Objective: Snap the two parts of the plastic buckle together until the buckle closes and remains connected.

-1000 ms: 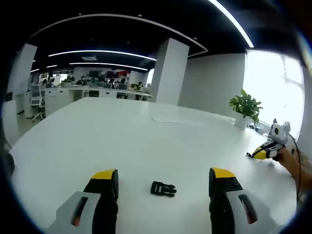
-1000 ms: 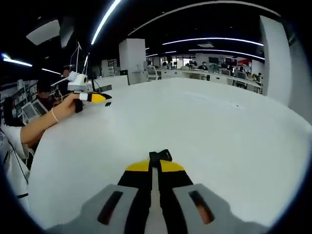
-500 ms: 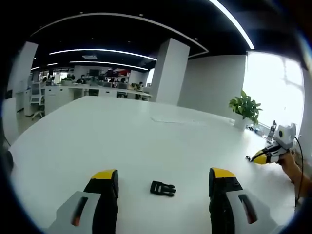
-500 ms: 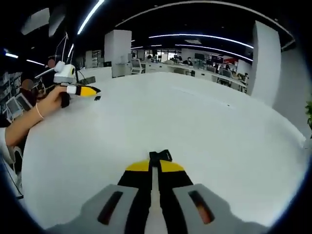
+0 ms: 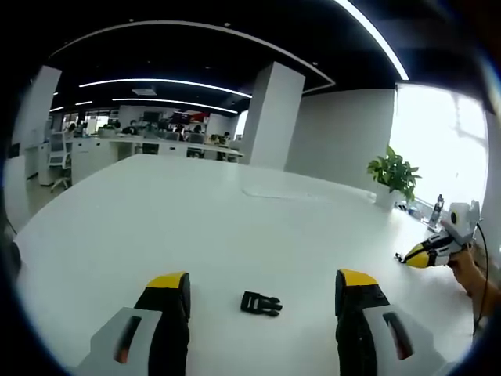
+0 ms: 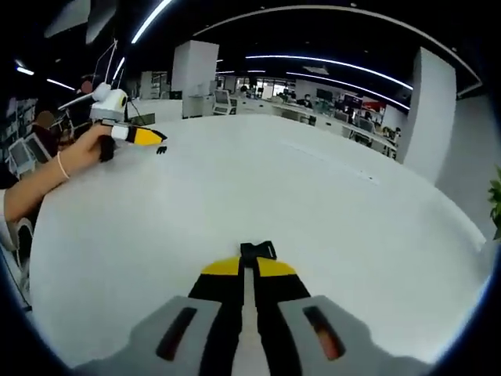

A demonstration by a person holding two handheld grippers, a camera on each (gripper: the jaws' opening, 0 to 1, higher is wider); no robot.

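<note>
One black buckle part (image 5: 261, 303) lies flat on the white table (image 5: 196, 219), just ahead of my left gripper (image 5: 262, 280) and between its jaws. That gripper is open, its yellow-tipped jaws wide apart. My right gripper (image 6: 249, 266) is shut on the other black buckle part (image 6: 257, 251), which sticks out past its yellow tips. In the left gripper view the right gripper (image 5: 427, 254) is far off at the table's right edge, held by a hand. In the right gripper view the left gripper (image 6: 137, 135) is at the upper left, with the lying buckle part (image 6: 160, 149) at its tip.
A potted plant (image 5: 395, 174) stands at the table's far right edge, with a white pillar (image 5: 270, 117) behind the table. Office desks with seated people line the background. A person's forearm (image 6: 35, 184) reaches in from the left in the right gripper view.
The right gripper's view has swung a little while it keeps its hold on the buckle part. The left gripper and the buckle part on the table have stayed put.
</note>
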